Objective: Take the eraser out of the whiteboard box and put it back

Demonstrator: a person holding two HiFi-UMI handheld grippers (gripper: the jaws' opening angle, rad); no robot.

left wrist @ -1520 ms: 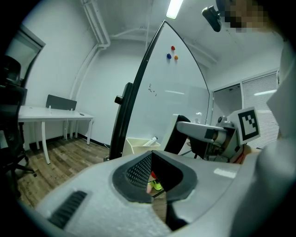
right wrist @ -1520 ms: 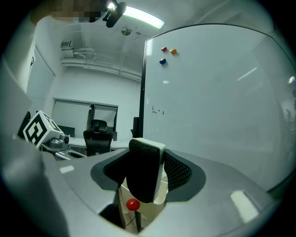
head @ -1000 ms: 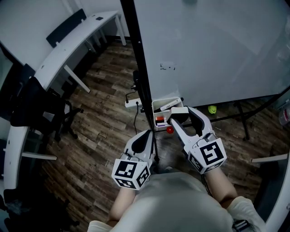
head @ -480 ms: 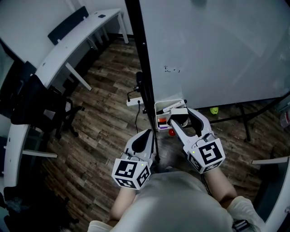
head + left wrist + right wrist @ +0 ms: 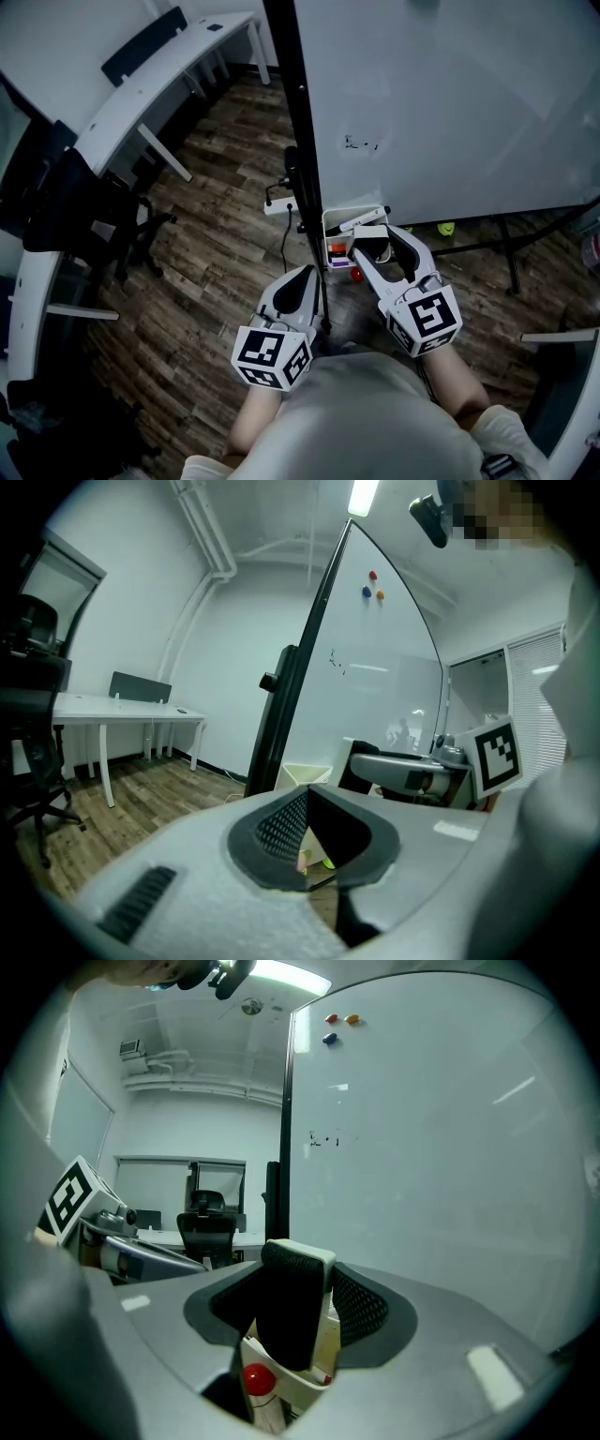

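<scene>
1. Your right gripper [image 5: 373, 242] is clamped on the black-felt eraser with a white plastic back [image 5: 292, 1312]. The eraser stands upright between the pads, just over the near side of the small white open-topped box [image 5: 330, 219]. That box hangs on the black upright pole [image 5: 300, 141] at the whiteboard's left edge.
2. Your left gripper [image 5: 304, 276] hangs near the pole with its fingers drawn together on nothing.
3. I judge the main risk to be the box's near rim. The eraser sits so close over it that lowering from here could catch its bottom edge on the wall and twist it in the pads.
4. The box already holds a white marker [image 5: 352, 218] and other pens. An eraser let go onto them could rest high, tip and fall to the brown wooden floor [image 5: 216, 234].
5. Pushing hard could shove the box itself, since it seems only to hang on the pole.
6. The head view alone shows how box, pole and both grippers lie together. It hides the grip.
7. The right gripper view alone shows the felt face turned to the left pad and the white back to the right. It also shows a red ball [image 5: 258, 1379] at the box's near wall.
8. No view shows whether the eraser's lower end is inside the rim.
</scene>
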